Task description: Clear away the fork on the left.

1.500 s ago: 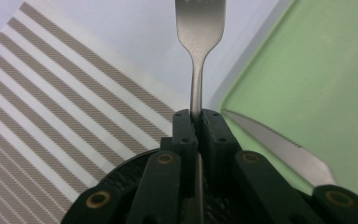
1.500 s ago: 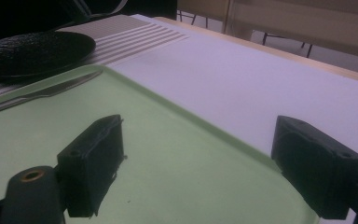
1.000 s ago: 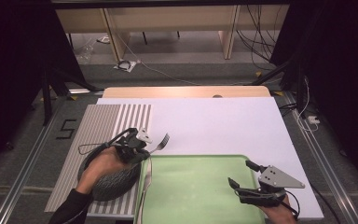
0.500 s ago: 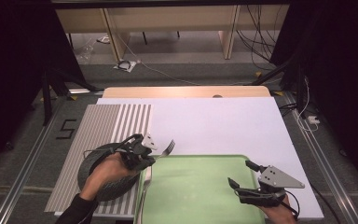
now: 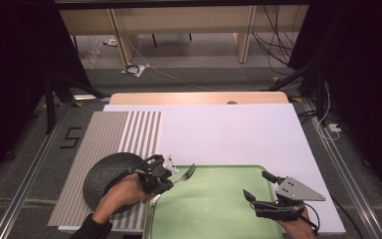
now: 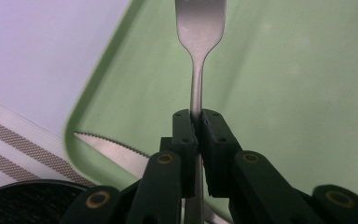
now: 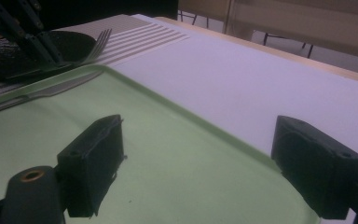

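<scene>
Your left gripper pinches the fork mid-handle, tines over the green tray. Stiff, light, probably slick steel: keep hold near the neck. Right gripper gapes, empty.

Your left gripper has black jaws on dark links pinned with brass-ringed pivots and small screw holes in the pads. Your right gripper carries a grey three-cornered plate with small holes, trails a black cable, and its pads are blocky black. A dark sleeve covers your left forearm.
</scene>
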Motion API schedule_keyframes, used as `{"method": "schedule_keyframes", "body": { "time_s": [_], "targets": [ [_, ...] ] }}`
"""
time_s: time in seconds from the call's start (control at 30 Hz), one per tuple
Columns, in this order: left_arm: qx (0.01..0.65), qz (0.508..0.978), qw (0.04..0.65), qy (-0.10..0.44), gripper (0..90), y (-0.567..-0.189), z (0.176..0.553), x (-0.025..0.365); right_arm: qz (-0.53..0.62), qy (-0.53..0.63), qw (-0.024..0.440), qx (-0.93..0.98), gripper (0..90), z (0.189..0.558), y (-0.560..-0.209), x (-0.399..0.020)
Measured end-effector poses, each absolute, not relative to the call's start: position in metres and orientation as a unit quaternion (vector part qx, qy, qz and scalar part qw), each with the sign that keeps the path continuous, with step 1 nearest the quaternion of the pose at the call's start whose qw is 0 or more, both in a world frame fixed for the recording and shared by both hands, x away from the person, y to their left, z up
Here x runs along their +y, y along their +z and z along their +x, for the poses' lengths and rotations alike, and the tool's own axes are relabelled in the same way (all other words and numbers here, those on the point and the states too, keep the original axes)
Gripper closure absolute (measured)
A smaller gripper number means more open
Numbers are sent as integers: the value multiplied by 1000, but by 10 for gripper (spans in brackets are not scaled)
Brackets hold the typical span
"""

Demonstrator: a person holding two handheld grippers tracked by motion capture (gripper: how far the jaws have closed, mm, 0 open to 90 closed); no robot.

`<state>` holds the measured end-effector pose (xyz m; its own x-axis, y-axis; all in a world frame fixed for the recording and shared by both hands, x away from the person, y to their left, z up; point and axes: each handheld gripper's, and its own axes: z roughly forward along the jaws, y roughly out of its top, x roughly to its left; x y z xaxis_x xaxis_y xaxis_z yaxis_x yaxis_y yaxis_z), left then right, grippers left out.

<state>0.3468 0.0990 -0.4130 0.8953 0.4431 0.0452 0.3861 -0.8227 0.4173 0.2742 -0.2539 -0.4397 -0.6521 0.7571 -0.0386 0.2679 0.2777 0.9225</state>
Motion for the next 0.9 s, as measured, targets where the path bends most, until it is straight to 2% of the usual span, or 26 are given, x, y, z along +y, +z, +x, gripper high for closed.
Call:
{"method": "schedule_keyframes", "body": {
  "time_s": [0.9],
  "targets": [
    [169,969,179,30,842,-437,299,62,335,496,248,762,179,273,-439,-254]
  ]
}}
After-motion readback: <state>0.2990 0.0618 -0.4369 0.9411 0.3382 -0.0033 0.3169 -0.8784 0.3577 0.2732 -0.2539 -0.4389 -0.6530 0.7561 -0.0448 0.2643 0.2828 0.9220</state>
